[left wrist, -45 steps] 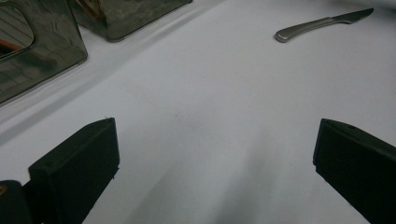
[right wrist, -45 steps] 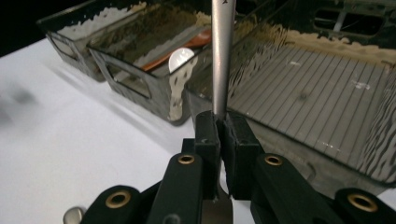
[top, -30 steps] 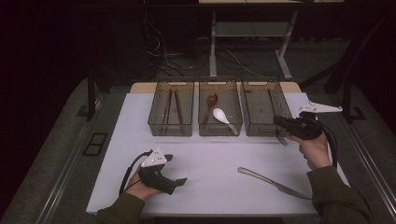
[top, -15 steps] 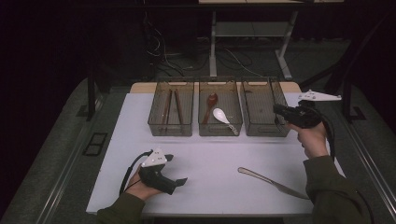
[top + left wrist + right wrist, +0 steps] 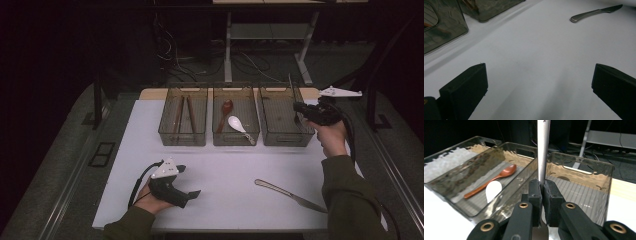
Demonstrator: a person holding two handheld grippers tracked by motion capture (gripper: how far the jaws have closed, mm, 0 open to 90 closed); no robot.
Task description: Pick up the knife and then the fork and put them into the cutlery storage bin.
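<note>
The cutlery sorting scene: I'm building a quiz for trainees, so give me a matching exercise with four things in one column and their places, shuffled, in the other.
Things:
1. knife
2. white spoon
3. chopsticks
4. steel utensil

Places:
A. in the left bin
B. clamped upright in the right gripper
C. flat on the table, near the right forearm
D. in the middle bin, beside a brown spoon

Pairs: 1-C, 2-D, 3-A, 4-B
</note>
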